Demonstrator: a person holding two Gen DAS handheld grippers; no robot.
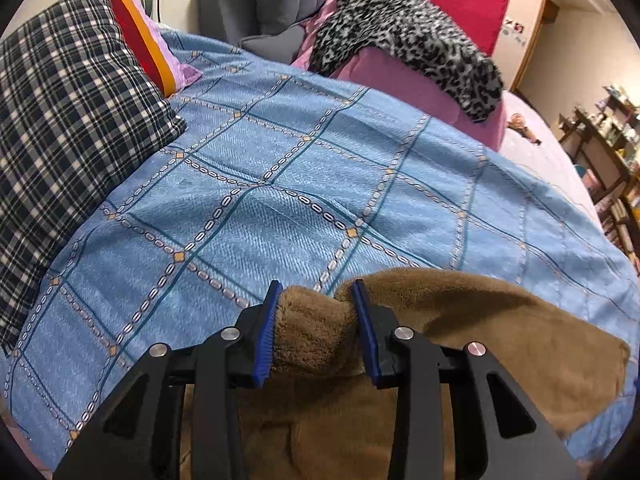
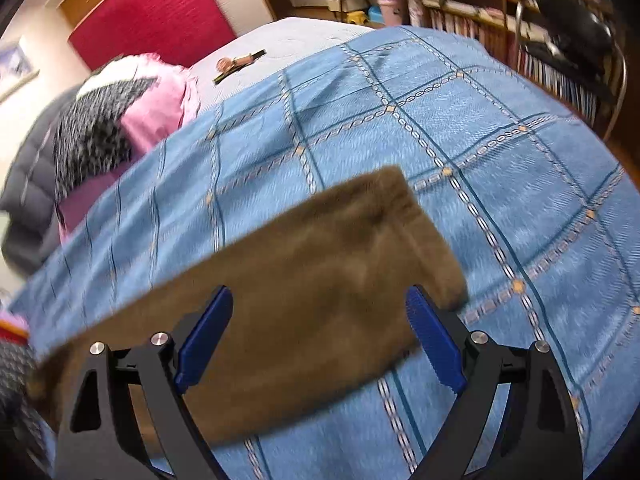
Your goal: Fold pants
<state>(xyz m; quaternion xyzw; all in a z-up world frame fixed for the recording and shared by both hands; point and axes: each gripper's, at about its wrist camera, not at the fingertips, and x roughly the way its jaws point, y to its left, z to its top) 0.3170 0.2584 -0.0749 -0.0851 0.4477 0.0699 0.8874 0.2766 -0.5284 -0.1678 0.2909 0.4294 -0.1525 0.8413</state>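
Observation:
The brown fleece pants [image 1: 500, 340] lie on the blue patterned bedspread [image 1: 280, 200]. In the left wrist view my left gripper [image 1: 316, 292] is shut on a bunched fold of the pants, its blue pads pressing the fabric from both sides and lifting it off the bed. In the right wrist view a pant leg [image 2: 320, 272] stretches across the bedspread [image 2: 500, 200], its hem end toward the upper right. My right gripper [image 2: 320, 304] hovers over that leg with its jaws wide apart and nothing pinched between the blue fingertips [image 2: 416, 300]. This view is blurred.
A dark checked pillow [image 1: 68, 140] lies at the left of the bed. A pink cover with a leopard-print cloth [image 1: 400, 40] sits at the head. Bookshelves [image 2: 500, 0] and a metal chair [image 2: 580, 48] stand beyond the bed's far edge.

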